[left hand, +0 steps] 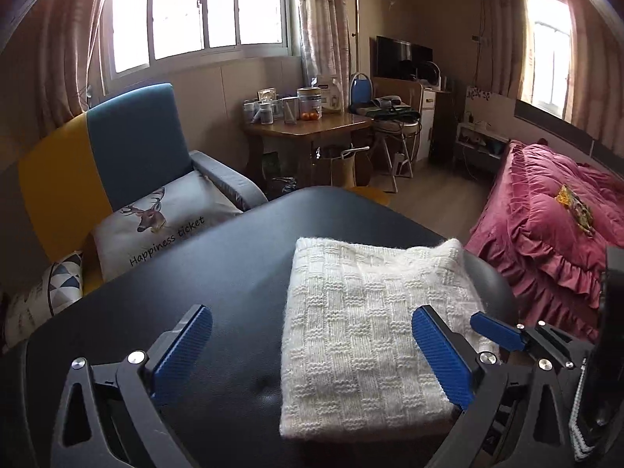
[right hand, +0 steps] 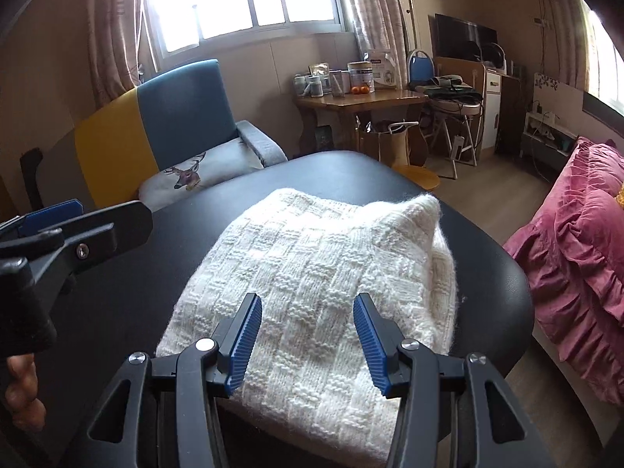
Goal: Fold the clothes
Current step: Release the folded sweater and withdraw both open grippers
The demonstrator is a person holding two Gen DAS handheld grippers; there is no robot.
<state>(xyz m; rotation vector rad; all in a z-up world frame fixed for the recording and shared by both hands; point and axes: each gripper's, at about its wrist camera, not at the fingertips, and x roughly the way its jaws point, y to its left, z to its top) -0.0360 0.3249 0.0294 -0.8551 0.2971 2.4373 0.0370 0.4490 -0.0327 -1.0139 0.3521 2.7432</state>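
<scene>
Plainly, the folded white knitted sweater [left hand: 374,335] lies flat on the black padded table [left hand: 218,280], a neat rectangle with its long axis running from the near edge away toward the window. Its far right corner stands up a little in a soft peak. The left gripper [left hand: 312,335] hangs above the table with its jaws spread as wide as they go and nothing between the pads; the sweater lies ahead and to the right of its middle, so that the right blue finger [left hand: 440,355] stands over the knit while the left one is over bare table, well clear of the cloth. The right gripper [right hand: 308,335] hovers low over the sweater's [right hand: 312,273] near end, jaws half apart, holding nothing; the cloth stretches straight ahead from between its fingers and beneath them.
</scene>
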